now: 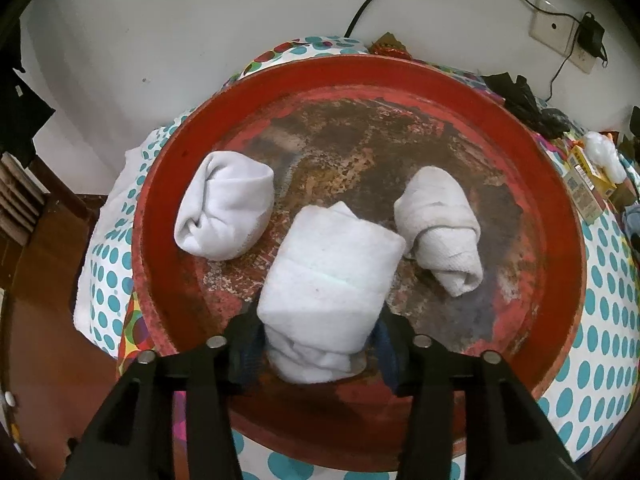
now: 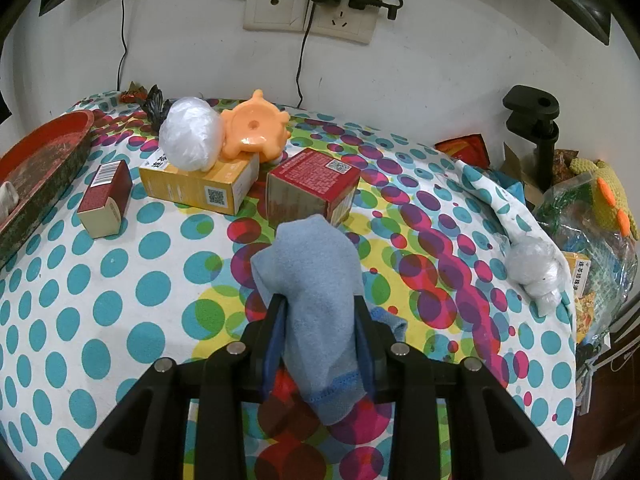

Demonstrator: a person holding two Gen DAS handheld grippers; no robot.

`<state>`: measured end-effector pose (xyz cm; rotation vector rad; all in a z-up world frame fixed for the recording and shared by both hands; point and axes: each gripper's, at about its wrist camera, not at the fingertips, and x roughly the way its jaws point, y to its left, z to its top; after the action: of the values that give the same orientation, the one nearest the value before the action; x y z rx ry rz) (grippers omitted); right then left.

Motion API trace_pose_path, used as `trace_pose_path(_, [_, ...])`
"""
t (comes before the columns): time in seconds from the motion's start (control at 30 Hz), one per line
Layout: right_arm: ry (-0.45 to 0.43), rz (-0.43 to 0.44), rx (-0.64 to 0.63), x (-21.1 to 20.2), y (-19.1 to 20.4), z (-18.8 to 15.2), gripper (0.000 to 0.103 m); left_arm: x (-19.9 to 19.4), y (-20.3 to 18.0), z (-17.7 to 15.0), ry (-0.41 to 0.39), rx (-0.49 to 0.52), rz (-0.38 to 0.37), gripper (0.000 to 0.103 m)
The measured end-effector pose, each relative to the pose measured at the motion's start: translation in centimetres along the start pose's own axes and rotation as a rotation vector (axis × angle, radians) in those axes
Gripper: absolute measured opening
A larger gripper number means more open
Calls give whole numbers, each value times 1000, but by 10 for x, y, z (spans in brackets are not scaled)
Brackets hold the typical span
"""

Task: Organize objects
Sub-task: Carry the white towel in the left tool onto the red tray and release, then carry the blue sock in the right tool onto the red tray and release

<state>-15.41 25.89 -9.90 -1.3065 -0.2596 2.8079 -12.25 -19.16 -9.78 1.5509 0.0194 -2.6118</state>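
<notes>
Rolled white towel [image 1: 328,280] lying in the red tray [image 1: 560,208], directly ahead of the left hand-held gripper [image 1: 320,356] and between its fingers, long axis running away along the pointing line with a slight lean to the right. Near end tucked between the jaws; pads standing just off the cloth on both sides, so reading as released rather than clamped, though the blur on the blue pads makes contact hard to rule out. Two more rolled towels in the same tray, one to the left [image 1: 226,208] and one to the right [image 1: 440,228], both apart from the fingers but close to the middle roll. Blue cloth [image 2: 320,284] pinched in the right hand-held gripper [image 2: 320,344], jaws closed on it, one end rising ahead, hemmed end hanging below. Tray seen from the right wrist at the far left edge [image 2: 52,152], cut off by the frame; left hand plainly the nearer to it. Probably a retreat straight back along the roll's axis. Underside of the near towel end and tray floor beneath hidden.
</notes>
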Motion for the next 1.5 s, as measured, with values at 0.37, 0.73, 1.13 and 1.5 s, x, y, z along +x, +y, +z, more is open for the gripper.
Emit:
trace_pose_path(0.37, [-1,-10,-10,0,-1,0,33,-15,0,-2,-33,-18,-33,77])
trace_pose_path(0.73, [-4,-24,-22,-1,1,-1,32,-55,-8,-19,-133,-5,50,94])
trace_pose_path(1.13, [33,-80,-61,-14,18,-1,31,-57,-4,-33,-156,15,78,103])
trace_pose_path(1.5, [1,53,-91,-57,72,4,30,-58,8,-36,-164,-14,79,103])
